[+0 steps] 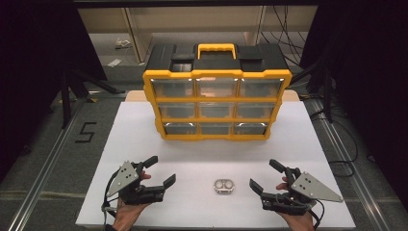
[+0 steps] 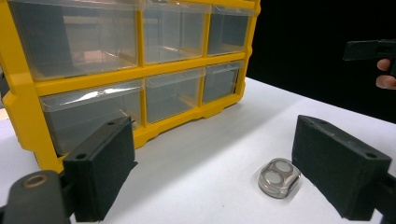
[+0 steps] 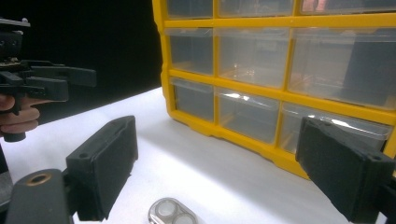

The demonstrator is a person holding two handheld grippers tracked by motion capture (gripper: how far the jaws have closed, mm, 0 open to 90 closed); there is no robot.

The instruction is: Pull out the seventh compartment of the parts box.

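High view looks down; gripper views share the organizer (image 1: 216, 96).

Bare white table (image 1: 144, 139) lies open between the 2 grippers and the yellow drawer cabinet (image 1: 216, 103). The small clear case (image 1: 224, 186) is the only obstacle mid-table. The cabinet blocks the far edge, its 9 drawers shut.
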